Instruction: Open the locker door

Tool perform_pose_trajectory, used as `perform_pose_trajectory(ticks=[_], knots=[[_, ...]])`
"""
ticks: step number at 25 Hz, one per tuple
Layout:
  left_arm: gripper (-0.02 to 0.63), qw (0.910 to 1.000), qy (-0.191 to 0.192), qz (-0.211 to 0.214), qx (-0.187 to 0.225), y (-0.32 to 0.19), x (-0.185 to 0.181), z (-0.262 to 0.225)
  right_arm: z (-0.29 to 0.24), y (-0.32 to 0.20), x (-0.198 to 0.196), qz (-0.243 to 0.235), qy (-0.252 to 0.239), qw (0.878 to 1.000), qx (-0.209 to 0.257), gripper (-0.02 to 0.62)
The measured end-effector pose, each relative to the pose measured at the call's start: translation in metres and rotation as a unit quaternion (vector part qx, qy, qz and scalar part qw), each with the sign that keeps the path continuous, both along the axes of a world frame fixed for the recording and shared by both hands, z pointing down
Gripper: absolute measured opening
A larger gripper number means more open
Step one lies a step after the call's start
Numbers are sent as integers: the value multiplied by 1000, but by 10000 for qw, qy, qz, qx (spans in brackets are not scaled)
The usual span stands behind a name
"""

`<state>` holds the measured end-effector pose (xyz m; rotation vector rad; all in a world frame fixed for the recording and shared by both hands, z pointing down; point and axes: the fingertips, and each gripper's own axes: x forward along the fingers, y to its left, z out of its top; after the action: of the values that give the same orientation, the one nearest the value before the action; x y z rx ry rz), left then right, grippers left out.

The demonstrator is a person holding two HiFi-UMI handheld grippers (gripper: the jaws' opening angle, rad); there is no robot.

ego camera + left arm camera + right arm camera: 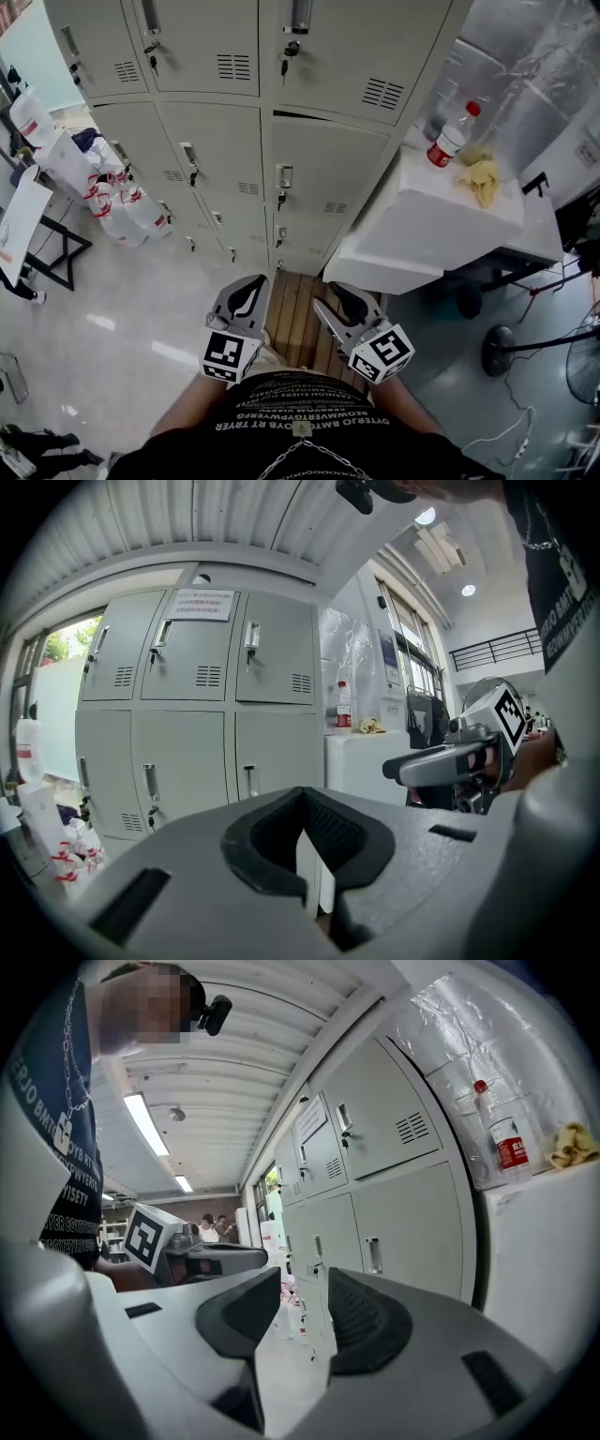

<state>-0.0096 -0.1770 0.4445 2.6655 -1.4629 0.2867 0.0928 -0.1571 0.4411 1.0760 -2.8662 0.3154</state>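
Left gripper point(253, 281) held short of lockers point(216, 150), jaws closed, empty, right gripper point(335, 293) likewise short of lockers, jaws parted, nothing gripped.

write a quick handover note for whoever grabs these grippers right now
Left gripper: shut, empty.
Right gripper: open, empty.
Both are low in front of the lockers, touching nothing.
Done: nothing; no door is swung open.
Left to do: reach a door handle, grip it and pull the door open.
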Motion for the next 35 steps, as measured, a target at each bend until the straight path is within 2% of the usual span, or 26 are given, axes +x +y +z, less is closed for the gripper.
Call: perform_pose_trajectory(ticks=[9, 19, 28, 35], knots=[[-7, 9998, 96, 164, -16, -64, -41, -2, -8, -63, -41, 134, 125, 9998, 53, 137], [-8, 9993, 16, 352, 149, -121, -90, -3, -17, -120, -80, 432, 202, 9987, 181, 140], [-8, 9984, 144, 525, 172, -149, -85, -8, 3, -148, -87, 518, 177, 9984, -125, 140], [-8, 9994, 34, 346, 61, -171, -86, 0, 15, -185, -92, 278, 0, 9993, -258, 141]])
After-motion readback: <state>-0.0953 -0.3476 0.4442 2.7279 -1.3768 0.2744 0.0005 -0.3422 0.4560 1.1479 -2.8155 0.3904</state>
